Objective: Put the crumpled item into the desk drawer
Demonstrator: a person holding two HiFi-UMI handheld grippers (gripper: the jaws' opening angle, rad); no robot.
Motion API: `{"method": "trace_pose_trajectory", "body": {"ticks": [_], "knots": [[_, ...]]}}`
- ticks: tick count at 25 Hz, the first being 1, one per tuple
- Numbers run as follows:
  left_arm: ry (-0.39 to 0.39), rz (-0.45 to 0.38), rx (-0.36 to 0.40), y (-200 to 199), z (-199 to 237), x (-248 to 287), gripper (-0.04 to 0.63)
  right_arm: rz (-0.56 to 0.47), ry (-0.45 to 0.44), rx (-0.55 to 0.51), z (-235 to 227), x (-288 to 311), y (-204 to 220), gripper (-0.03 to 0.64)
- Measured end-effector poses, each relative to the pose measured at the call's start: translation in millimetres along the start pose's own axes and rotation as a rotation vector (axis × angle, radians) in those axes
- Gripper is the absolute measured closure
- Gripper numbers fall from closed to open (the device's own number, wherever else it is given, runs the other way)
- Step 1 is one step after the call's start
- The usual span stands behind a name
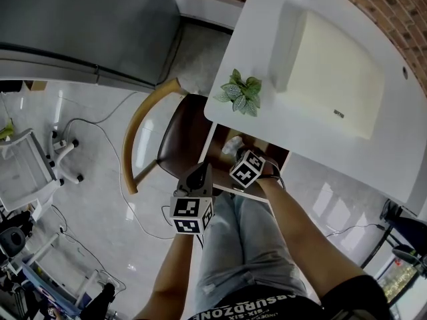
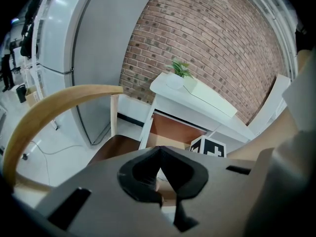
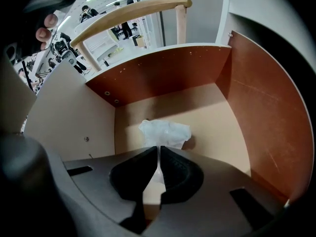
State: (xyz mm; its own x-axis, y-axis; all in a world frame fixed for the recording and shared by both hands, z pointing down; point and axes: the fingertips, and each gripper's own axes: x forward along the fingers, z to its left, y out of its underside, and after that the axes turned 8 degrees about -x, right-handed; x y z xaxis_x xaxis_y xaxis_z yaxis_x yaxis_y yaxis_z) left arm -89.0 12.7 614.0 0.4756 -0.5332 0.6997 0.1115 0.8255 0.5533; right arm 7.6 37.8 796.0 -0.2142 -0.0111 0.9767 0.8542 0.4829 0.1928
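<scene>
Right gripper [image 3: 159,149]: jaws all but together, only a thin slit between them, and a fold of the crumpled item [image 3: 165,134] sits in that slit, so I read the pads as pressing on it lightly. It points steeply down into the open desk drawer [image 3: 173,73]. The bulk of the item lies just past the jaw tips, on or very near the pale drawer floor, towards the back left corner and clear of the reddish-brown walls; true contact with the floor cannot be confirmed. Item: white, thin, tissue- or film-like, bunched into a loose irregular wad with soft creases and a slight sheen. Judged light and springy, so it may partly unfold or cling to a pad when let go. Left gripper [image 2: 159,149]: jaws closed tip to tip, nothing between them, held back from the drawer over the brown chair [image 1: 143,122] and taking no part. The head view shows the drawer pulled out from under the white desk [image 1: 267,65], whose top carries a small potted plant [image 1: 241,93] near the edge above it. Progress, by judgement: carry and lowering done, item effectively inside the drawer. Left: let go fully, lift the right gripper out without dragging the wad along, and close the drawer if that is wanted.
</scene>
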Motion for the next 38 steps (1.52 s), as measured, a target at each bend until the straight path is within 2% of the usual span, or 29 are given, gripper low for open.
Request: {"method": "trace_pose_trajectory", "body": {"ticks": [8, 11, 18, 26, 34, 38], "knots": [[-0.004, 0.002, -0.007, 4.9, 2.9, -0.7, 0.592, 0.047, 0.009, -0.075, 4.6, 8.5, 4.2, 0.591], [-0.005, 0.003, -0.008, 6.0, 4.0, -2.6, 0.592, 0.048, -0.005, -0.072, 6.0, 9.4, 4.0, 0.57], [-0.004, 0.0, -0.001, 3.9, 2.9, -6.0, 0.592, 0.002, -0.029, 0.039, 7.6, 1.0, 0.5, 0.509], [0.006, 0.0, 0.012, -2.2, -3.4, -9.7, 0.592, -0.073, -0.001, 0.121, 4.1, -25.3, -2.4, 0.508], [0.022, 0.003, 0.034, -12.6, -16.6, -18.0, 0.592, -0.194, 0.024, 0.198, 0.4, -69.0, -18.2, 0.509], [0.03, 0.003, 0.049, -17.0, -25.9, -20.5, 0.592, -0.242, 0.049, 0.225, -2.1, -92.0, -20.9, 0.528]]}}
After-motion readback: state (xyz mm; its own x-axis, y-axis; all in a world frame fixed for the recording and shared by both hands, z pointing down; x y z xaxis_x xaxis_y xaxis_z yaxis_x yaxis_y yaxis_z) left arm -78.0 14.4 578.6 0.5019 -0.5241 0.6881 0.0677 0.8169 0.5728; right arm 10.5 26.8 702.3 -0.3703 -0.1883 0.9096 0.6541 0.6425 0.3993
